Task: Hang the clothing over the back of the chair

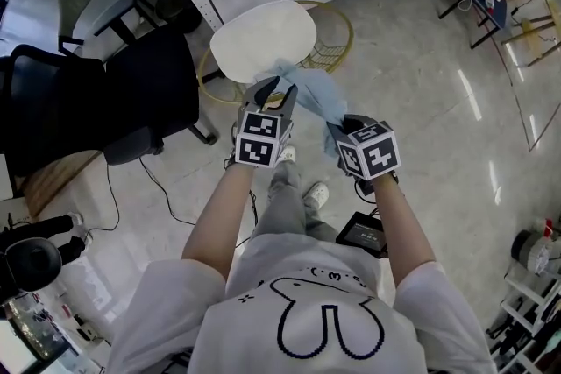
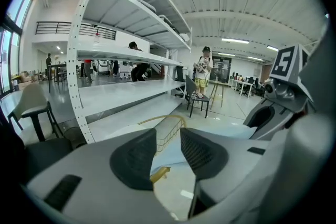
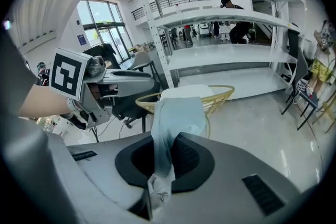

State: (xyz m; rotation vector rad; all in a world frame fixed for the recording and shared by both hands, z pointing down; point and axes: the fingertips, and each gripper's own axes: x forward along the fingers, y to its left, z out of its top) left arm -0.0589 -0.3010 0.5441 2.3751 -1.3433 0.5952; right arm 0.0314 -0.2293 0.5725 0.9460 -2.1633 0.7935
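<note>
Pale-blue fabric garment (image 1: 314,92): near end hidden behind right gripper (image 1: 346,127); yellow wire chair (image 1: 335,48) legs hidden beneath white seat (image 1: 263,39).

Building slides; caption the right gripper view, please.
Right tool shut on light-blue clothing, with the yellow-framed chair beyond.

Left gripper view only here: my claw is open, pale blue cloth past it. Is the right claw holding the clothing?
Observer: Yes. The right gripper view shows the right claw shut on the light blue clothing, pinched between its pads.
Operator: Where does the rest go?
Observer: In the head view it stretches past your left claw toward the near edge of the white seat; contact I cannot tell.
Operator: And the chair's frame?
Observer: A yellow wire frame rings that seat.
</note>
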